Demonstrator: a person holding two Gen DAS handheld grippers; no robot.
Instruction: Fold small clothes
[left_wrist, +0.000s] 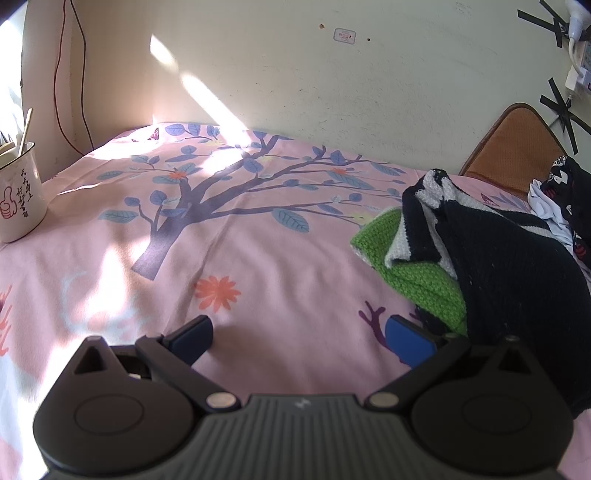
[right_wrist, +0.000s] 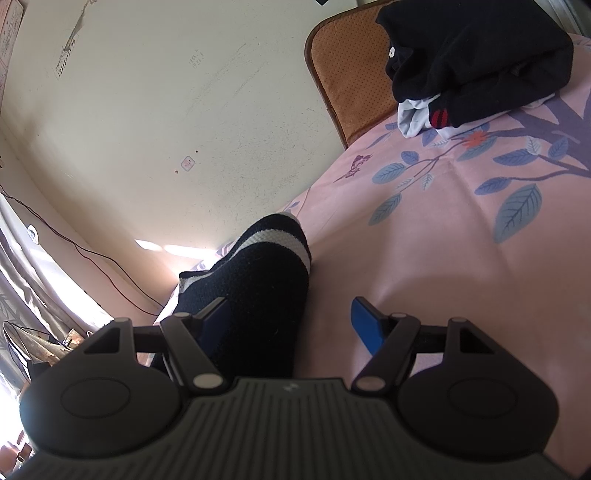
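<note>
Item: black-and-white knit garment (right_wrist: 258, 280), long axis toward 12 o'clock from my right claw (right_wrist: 291, 325), released; left claw (left_wrist: 299, 339) released, garment at 2 o'clock.

Matt pink printed cotton-like bedsheet (left_wrist: 280, 266); coarse knitted black-and-white garment (left_wrist: 517, 266) over rough green knit (left_wrist: 417, 273) near right edge. Glossy enamel-looking mug (left_wrist: 20, 199) at left edge. Matt black plastic gripper frames, smooth blue pads (left_wrist: 408, 341).
</note>
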